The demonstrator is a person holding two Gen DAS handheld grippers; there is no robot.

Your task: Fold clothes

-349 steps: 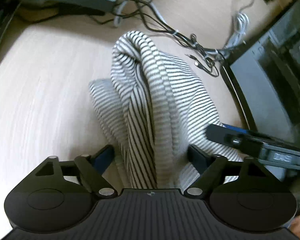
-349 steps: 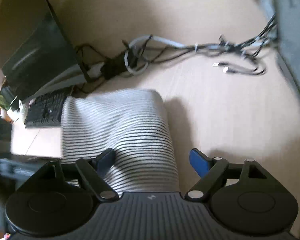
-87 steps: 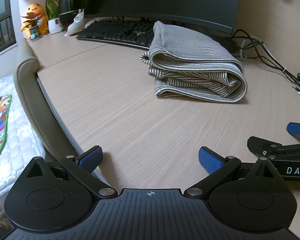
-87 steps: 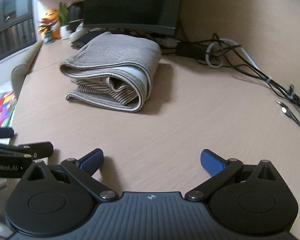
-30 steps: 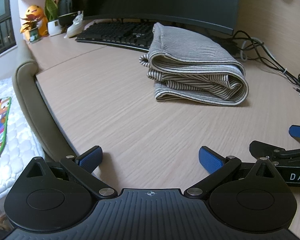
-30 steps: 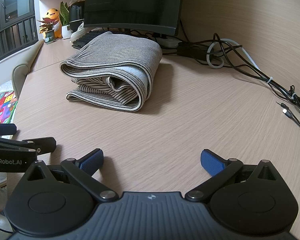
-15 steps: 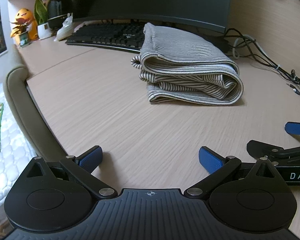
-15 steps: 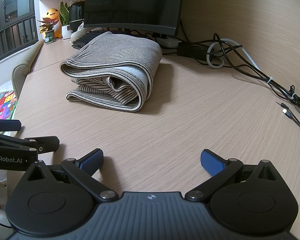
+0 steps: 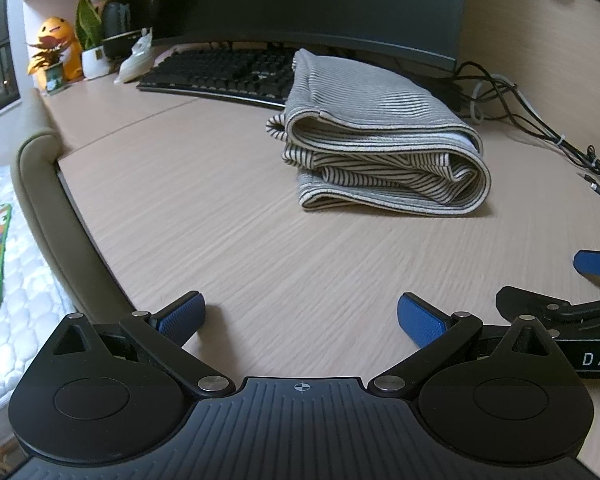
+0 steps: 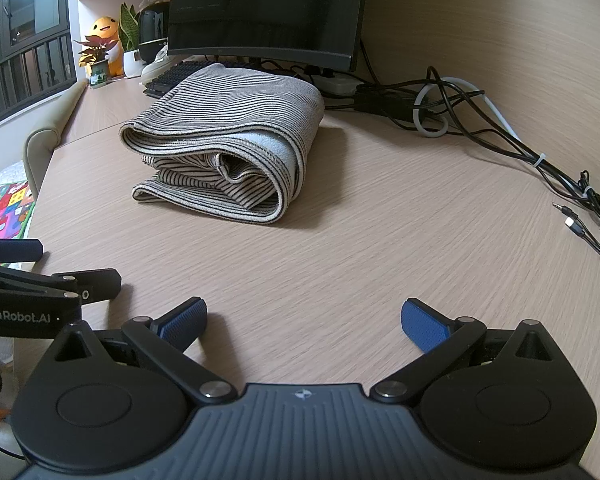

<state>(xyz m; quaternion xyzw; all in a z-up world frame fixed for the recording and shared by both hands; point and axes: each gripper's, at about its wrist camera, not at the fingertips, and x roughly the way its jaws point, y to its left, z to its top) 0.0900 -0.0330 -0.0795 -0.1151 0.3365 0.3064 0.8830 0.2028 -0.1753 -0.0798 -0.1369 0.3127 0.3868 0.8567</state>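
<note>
Dim indoor light, fisheye-bent edges, perhaps slight blur.

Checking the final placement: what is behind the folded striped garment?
Behind the folded striped garment sit a black keyboard and a dark monitor. The garment hides the keyboard's right end.

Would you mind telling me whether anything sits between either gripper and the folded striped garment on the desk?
Nothing visible does. Bare desk lies between the open right gripper and the striped garment, and likewise ahead of the open left gripper. The cables lie off to the right.

Pale wooden desk (image 10: 380, 240) against a wood-panelled wall (image 10: 480, 20), dark monitor (image 10: 264, 8) behind.
</note>
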